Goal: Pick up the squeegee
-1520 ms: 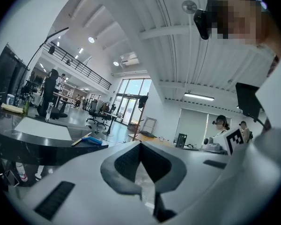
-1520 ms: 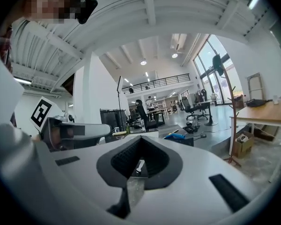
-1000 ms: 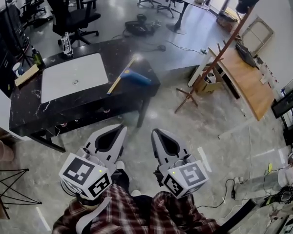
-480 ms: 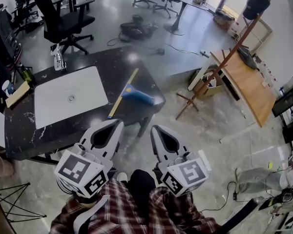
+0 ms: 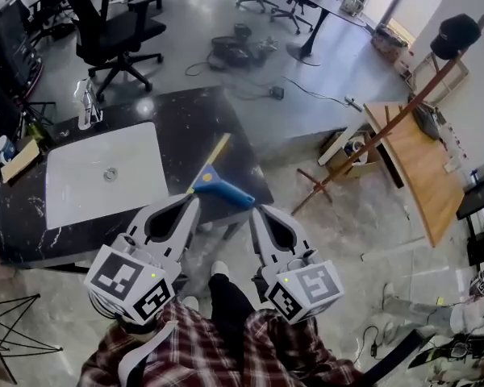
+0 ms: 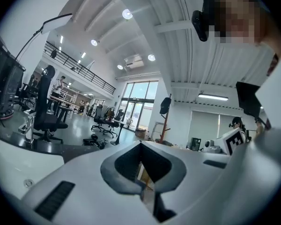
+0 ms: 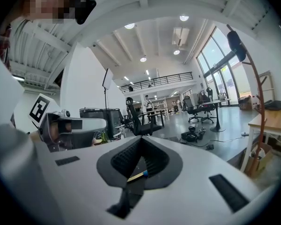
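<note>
The squeegee [image 5: 225, 190] lies on the black marble table [image 5: 185, 115] near its front right corner. Its blue head is towards me and its wooden handle [image 5: 215, 155] points away. Both grippers are held level just short of the table edge. My left gripper [image 5: 195, 201] is shut and empty, its tip left of the blue head. My right gripper [image 5: 256, 210] is also shut and empty, its tip just right of the head. In the right gripper view, a bit of the squeegee [image 7: 139, 175] shows through the hollow behind the shut jaws [image 7: 141, 138]. The left gripper view shows its jaws [image 6: 140, 143] closed.
A white board [image 5: 105, 176] covers the table's left half, and a spray bottle [image 5: 85, 103] stands at the back. Right of the table are a wooden coat stand [image 5: 387, 127] with a cap, a cardboard box [image 5: 355, 147] and a wooden desk [image 5: 423, 172]. Office chairs [image 5: 113, 31] stand beyond.
Both grippers have moved forward together towards the table. The squeegee, earlier well ahead of them, now lies right in front of their tips. The jaws stayed shut.
</note>
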The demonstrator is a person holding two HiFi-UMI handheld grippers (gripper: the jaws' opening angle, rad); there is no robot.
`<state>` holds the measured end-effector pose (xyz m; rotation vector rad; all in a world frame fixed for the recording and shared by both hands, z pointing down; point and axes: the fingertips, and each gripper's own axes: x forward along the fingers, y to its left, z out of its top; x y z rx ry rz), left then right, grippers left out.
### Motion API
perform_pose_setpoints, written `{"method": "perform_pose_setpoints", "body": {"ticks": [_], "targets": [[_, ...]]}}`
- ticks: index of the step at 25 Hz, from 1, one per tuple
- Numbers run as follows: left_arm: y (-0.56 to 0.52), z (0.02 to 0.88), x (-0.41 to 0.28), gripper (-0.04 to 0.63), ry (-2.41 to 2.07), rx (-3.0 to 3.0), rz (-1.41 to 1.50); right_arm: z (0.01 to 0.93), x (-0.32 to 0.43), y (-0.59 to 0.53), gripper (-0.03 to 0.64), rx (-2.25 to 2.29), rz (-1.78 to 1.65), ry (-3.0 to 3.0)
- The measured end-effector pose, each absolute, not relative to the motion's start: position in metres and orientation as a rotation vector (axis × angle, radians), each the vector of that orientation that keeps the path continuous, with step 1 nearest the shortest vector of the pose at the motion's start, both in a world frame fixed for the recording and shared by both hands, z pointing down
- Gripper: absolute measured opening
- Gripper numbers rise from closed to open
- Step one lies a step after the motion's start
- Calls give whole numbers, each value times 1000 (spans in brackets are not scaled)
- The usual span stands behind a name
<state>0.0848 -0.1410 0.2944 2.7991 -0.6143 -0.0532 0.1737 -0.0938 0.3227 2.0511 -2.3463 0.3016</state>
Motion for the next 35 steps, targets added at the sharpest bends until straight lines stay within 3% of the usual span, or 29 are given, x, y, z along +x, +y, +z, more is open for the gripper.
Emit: {"method": "perform_pose_setpoints", "body": {"ticks": [10, 30, 35], "targets": [[-196, 282, 130, 9, -862, 2741, -75, 303, 244, -166, 11, 1863, 282, -2488], [-238, 275, 106, 9, -1025, 2693, -122, 293, 208, -231, 14, 1618, 272, -2640], [-245, 276, 102, 9, -1027, 2684, -117, 285, 199, -236, 159, 1543, 306, -2724]]}}
